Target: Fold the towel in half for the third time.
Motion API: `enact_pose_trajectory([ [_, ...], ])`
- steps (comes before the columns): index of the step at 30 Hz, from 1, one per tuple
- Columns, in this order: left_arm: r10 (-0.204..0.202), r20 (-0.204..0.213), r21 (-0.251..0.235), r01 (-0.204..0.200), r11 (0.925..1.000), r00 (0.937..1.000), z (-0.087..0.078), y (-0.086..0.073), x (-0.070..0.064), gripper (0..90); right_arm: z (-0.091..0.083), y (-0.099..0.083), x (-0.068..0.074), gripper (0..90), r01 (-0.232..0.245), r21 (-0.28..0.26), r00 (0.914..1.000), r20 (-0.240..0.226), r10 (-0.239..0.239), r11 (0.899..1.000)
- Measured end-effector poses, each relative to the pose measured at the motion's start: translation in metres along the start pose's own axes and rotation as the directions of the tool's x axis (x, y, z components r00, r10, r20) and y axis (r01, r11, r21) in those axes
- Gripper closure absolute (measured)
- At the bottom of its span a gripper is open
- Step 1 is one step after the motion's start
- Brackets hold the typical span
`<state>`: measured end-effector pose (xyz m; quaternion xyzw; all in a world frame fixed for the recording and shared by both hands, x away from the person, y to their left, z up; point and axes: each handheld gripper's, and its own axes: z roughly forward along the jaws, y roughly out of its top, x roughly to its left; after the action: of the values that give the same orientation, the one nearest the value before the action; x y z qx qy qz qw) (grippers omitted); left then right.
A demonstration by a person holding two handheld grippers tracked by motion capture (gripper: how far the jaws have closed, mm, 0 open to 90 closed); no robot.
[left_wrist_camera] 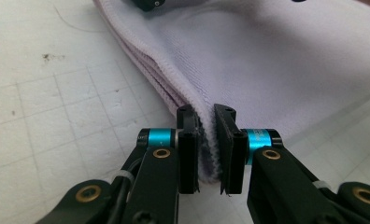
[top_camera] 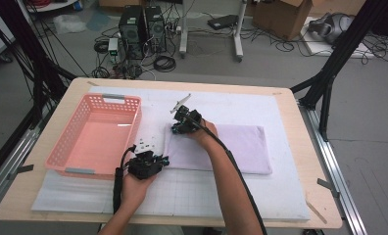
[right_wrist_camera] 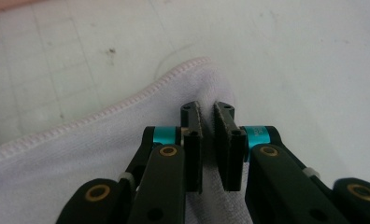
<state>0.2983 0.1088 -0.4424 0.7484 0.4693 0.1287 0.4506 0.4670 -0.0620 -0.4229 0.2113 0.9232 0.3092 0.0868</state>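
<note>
White gridded matting covers the worktop (top_camera: pixel 290 147), where a folded lilac towel (top_camera: pixel 241 147) lies just right of the pink basket (top_camera: pixel 96 134). Left gripper (left_wrist_camera: pixel 206 123) and right gripper (right_wrist_camera: pixel 206 114) each have their jaws nearly closed on a towel corner nearest the basket. Both grips look shallow, so uneven lifting could pull a corner free or undo the fold.

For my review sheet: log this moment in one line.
left gripper: shut on towel near corner | right gripper: shut on towel far corner | basket: empty

Soft matt lilac cloth towel (left_wrist_camera: pixel 267 60) with stitched hem; glossy pink plastic basket (top_camera: pixel 96 134).
</note>
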Motion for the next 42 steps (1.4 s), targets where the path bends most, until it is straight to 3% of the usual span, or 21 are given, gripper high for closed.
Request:
enact_pose_trajectory([
  [5, 0.009, 0.003, -0.048, -0.009, 0.9988, 1.0, -0.014, 0.008, -0.001, 80.2, -0.009, 0.006, 0.003, 82.6, -0.026, -0.105, 0.9991, -0.036, 0.022, 0.994],
  [9, 0.006, 0.048, -0.097, -0.001, 0.9953, 0.9988, -0.024, 0.022, -0.004, 80.2, -0.026, 0.005, 0.001, 82.6, -0.048, -0.182, 0.9979, -0.053, 0.039, 0.982],
  [15, 0.045, 0.096, -0.107, -0.035, 0.9937, 0.9944, -0.015, 0.043, -0.025, 80.1, -0.057, -0.008, -0.011, 82.5, -0.087, -0.269, 0.9959, -0.045, 0.078, 0.959],
  [28, 0.114, 0.182, -0.079, -0.101, 0.9917, 0.9767, 0.025, 0.07, -0.074, 79.6, -0.106, -0.054, -0.037, 82.5, -0.13, -0.303, 0.9896, 0.018, 0.143, 0.944],
  [42, 0.117, 0.252, -0.044, -0.11, 0.993, 0.9605, 0.069, 0.074, -0.111, 78.7, -0.134, -0.108, -0.054, 82.5, -0.18, -0.3, 0.9721, 0.091, 0.216, 0.937],
])
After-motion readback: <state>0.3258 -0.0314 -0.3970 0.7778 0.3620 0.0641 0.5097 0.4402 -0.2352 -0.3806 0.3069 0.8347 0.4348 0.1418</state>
